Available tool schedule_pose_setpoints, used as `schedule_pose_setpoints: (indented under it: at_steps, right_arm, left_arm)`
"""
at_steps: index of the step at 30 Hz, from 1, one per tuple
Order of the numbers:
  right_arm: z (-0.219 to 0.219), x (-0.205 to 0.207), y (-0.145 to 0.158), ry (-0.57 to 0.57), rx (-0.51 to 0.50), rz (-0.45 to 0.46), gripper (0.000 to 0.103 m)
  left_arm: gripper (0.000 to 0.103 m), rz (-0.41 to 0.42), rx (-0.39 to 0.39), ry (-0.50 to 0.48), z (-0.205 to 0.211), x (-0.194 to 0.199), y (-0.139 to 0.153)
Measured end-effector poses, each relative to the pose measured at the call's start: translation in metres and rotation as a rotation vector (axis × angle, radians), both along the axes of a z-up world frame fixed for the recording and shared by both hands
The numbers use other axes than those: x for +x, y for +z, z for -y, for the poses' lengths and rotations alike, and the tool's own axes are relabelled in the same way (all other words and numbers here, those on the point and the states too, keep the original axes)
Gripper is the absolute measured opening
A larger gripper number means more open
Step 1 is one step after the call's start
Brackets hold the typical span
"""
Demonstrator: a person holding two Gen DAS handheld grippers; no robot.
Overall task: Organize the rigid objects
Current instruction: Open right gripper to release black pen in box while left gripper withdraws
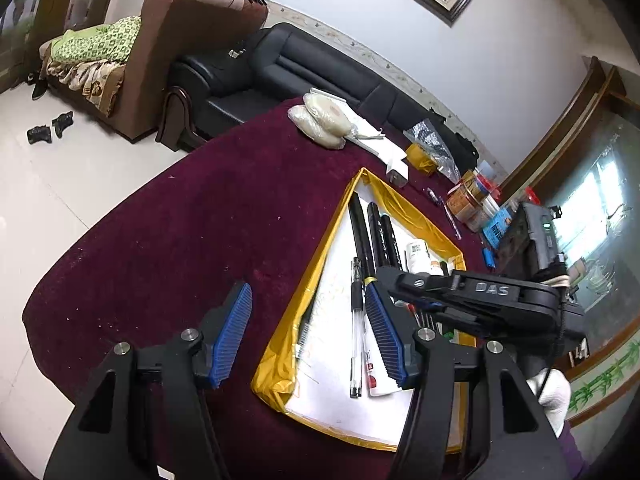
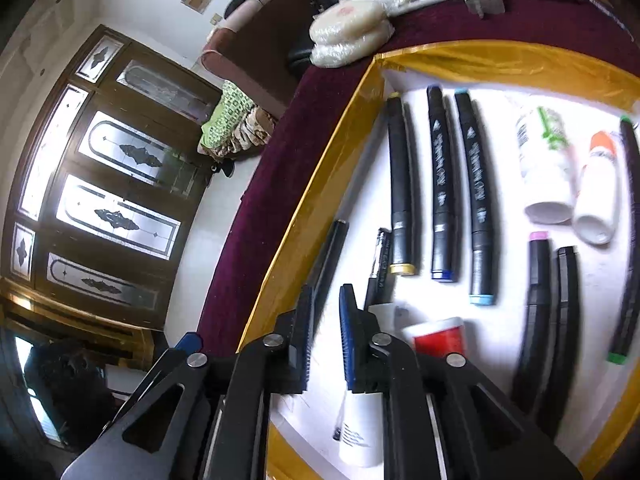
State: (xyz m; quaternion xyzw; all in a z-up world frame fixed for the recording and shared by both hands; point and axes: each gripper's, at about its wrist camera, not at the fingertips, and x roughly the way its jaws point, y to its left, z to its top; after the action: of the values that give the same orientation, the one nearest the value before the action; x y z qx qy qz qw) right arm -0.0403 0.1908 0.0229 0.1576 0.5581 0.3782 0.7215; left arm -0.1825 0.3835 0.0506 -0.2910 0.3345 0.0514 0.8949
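Observation:
A white tray with a gold rim (image 1: 320, 264) (image 2: 348, 120) lies on the maroon table. It holds black markers (image 2: 440, 184), white bottles (image 2: 544, 168), a red-capped tube (image 2: 438, 336) and a clear gel pen (image 1: 356, 332). My left gripper (image 1: 308, 328) is open and empty, above the tray's left rim; the pen lies beside its right finger. My right gripper (image 2: 326, 320) hovers low over the tray's near left part, jaws a narrow gap apart with nothing between them. A thin black pen (image 2: 330, 256) lies just ahead. The right gripper's body (image 1: 480, 296) shows in the left wrist view.
Round wrapped cakes (image 1: 320, 120) (image 2: 352, 28), white paper (image 1: 376, 140), a gold packet (image 1: 420, 156), jars and boxes (image 1: 472, 200) sit at the table's far side. A black sofa (image 1: 304, 64) and brown armchair (image 1: 180, 40) stand behind. Tiled floor lies left of the table.

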Motion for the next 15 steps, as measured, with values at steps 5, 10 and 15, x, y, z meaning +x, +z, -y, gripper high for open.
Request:
schedule_pose_setpoints:
  at_steps: [5,10,15]
  right_arm:
    - [0.021,-0.004,0.014,-0.024,-0.006,0.085,0.023]
    - [0.047,-0.013,0.028,-0.052,-0.033,0.201,0.033]
    - [0.076,-0.021,0.033,-0.091,-0.077,0.283,0.037]
  left_arm:
    - [0.058,-0.013,0.019,-0.022,0.014,0.006,0.005]
    - [0.061,-0.020,0.142,-0.041,0.045,0.009,0.017]
    - [0.063,-0.058,0.304,-0.072,0.089,0.021,0.025]
